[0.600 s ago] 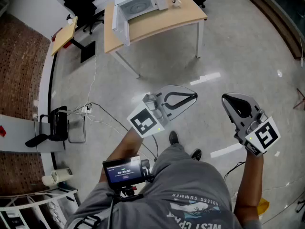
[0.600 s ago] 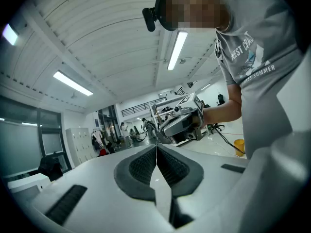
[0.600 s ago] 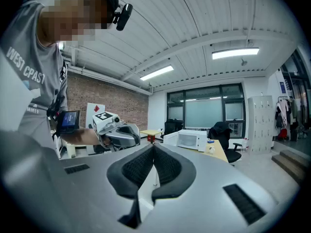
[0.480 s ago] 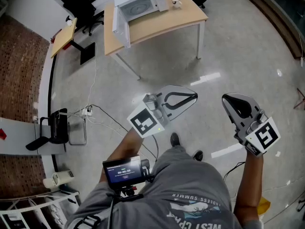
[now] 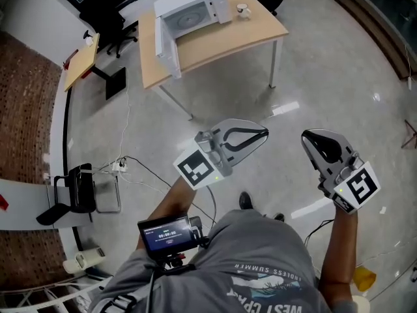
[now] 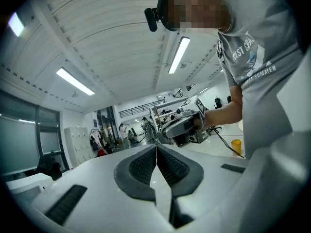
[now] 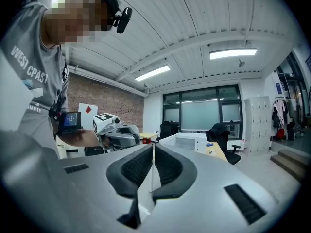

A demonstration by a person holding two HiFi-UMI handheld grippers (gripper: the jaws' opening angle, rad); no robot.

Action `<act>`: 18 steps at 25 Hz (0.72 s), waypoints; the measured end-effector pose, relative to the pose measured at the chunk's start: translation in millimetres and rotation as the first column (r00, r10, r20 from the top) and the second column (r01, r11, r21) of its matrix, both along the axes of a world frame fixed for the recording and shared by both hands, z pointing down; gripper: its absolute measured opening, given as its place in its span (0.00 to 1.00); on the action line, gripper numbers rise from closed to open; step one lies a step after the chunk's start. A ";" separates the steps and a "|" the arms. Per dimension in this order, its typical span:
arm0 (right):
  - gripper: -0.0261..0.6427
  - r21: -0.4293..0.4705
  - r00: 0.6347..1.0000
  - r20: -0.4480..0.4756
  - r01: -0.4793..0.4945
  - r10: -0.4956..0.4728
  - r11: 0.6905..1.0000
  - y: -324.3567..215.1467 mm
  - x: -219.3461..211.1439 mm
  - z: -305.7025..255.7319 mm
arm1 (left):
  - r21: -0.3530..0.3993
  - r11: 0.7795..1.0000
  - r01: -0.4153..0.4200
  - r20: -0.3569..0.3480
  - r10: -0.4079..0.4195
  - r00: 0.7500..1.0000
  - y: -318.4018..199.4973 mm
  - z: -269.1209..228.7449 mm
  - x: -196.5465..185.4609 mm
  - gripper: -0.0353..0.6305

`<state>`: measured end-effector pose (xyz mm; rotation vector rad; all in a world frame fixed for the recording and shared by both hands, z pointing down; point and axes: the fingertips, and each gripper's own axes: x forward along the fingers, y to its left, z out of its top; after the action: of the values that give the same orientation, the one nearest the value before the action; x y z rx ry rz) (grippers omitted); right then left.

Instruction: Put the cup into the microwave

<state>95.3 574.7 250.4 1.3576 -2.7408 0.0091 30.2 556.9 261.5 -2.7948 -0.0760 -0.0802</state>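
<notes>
Jaws pressed together on both sides, folks. The left gripper shows its dark pads meeting in one thin seam with nothing between them. The right gripper is the same story, closed on nothing. Both are carried level in front of the person, left at eleven o'clock, right at one.

What's new? The shoe below the grippers has shifted since half a second back. The counter has slid a touch lower in the head view. I'd call this a walk-in: the person is closing on the target and the grippers are riding along unchanged. No grasp has started. The approach looks like the whole step right now, and one pair of jaws will have to open before any pickup.

Underfoot there's a pale polished floor with streaks of glare, and cables trail off at nine o'clock. Further out at twelve o'clock, well apart from both grippers, the wooden counter carries the white microwave, its door swung open on the left. The cup stands upright on that counter, just beside the microwave at its three o'clock, untouched. A brick wall runs down the far left, with dark office chairs beyond the counter.
</notes>
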 end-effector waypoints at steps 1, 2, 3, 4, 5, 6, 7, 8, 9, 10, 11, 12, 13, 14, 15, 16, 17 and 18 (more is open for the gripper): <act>0.07 0.002 1.000 -0.003 -0.002 0.002 1.000 -5.4 -4.7 0.1 | -0.001 1.000 -0.004 -0.005 0.004 1.000 -5.4 -0.4 -5.0 0.09; 0.07 0.004 1.000 -0.008 -0.003 0.003 1.000 -10.0 -9.4 -0.3 | -0.002 1.000 -0.008 -0.011 0.008 1.000 -10.2 -0.9 -9.8 0.09; 0.07 0.006 1.000 -0.011 -0.005 0.005 1.000 -14.1 -14.2 -1.3 | 0.000 1.000 -0.012 -0.017 0.012 1.000 -14.6 -1.8 -14.1 0.09; 0.07 0.008 1.000 -0.018 -0.008 0.008 1.000 -18.2 -18.1 -2.1 | 0.003 1.000 -0.015 -0.025 0.015 1.000 -19.3 -2.8 -17.8 0.09; 0.07 0.008 1.000 -0.027 -0.013 0.013 1.000 -22.7 -20.9 -2.1 | 0.005 1.000 -0.016 -0.030 0.016 0.999 -24.3 -3.6 -20.9 0.09; 0.07 0.007 0.999 -0.034 -0.018 0.018 1.000 -27.4 -23.6 -1.4 | 0.005 1.000 -0.014 -0.034 0.014 0.999 -29.6 -3.7 -23.7 0.09; 0.07 0.006 0.999 -0.036 -0.019 0.019 1.000 -32.1 -26.6 -0.5 | 0.003 1.000 -0.011 -0.035 0.011 0.999 -34.5 -3.1 -26.3 0.09; 0.07 0.003 0.999 -0.037 -0.016 0.016 1.000 -36.3 -29.6 0.5 | 0.002 1.000 -0.008 -0.036 0.008 0.999 -38.7 -2.3 -28.8 0.09; 0.07 -0.001 0.999 -0.038 -0.012 0.012 1.000 -40.3 -32.1 1.3 | -0.001 1.000 -0.005 -0.037 0.005 0.999 -42.3 -1.7 -31.0 0.09; 0.07 -0.003 0.999 -0.039 -0.008 0.008 1.000 -44.2 -33.8 1.5 | -0.004 1.000 -0.003 -0.039 0.002 0.999 -45.8 -1.7 -32.8 0.09; 0.07 -0.004 0.999 -0.041 -0.004 0.004 1.000 -48.4 -34.7 0.9 | -0.005 1.000 0.000 -0.042 0.000 0.999 -49.6 -2.4 -34.1 0.09; 0.07 -0.004 0.999 -0.042 -0.001 0.001 1.000 -53.0 -35.0 -0.1 | -0.006 1.000 0.004 -0.044 -0.004 0.999 -53.9 -3.3 -35.3 0.09; 0.07 -0.003 0.999 -0.041 0.003 -0.003 1.000 -57.7 -35.1 -0.9 | -0.010 1.000 0.010 -0.045 -0.010 0.999 -58.5 -3.4 -36.4 0.09; 0.07 -0.004 0.999 -0.040 0.006 -0.006 1.000 -62.7 -34.9 -0.9 | -0.015 1.000 0.017 -0.042 -0.018 0.999 -63.2 -2.5 -37.2 0.09; 0.07 -0.007 0.999 -0.039 0.009 -0.010 1.000 -67.8 -34.4 0.1 | -0.018 1.000 0.024 -0.038 -0.024 0.999 -67.6 -0.9 -37.6 0.09; 0.07 -0.012 0.999 -0.037 0.013 -0.014 1.000 -72.8 -33.4 1.8 | -0.021 0.999 0.030 -0.033 -0.030 0.999 -71.7 1.1 -37.3 0.09; 0.07 -0.017 0.999 -0.035 0.018 -0.019 1.000 -78.0 -32.0 4.0 | -0.023 0.999 0.035 -0.029 -0.035 0.999 -75.6 3.2 -36.3 0.09; 0.07 -0.022 0.999 -0.032 0.024 -0.025 0.999 -83.3 -30.0 6.4 | -0.025 0.999 0.040 -0.026 -0.040 0.999 -79.6 5.0 -34.8 0.09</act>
<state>65.2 491.4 256.8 1.3074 -2.7224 0.0146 -4.6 477.3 266.5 -2.8210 -0.0145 -0.0520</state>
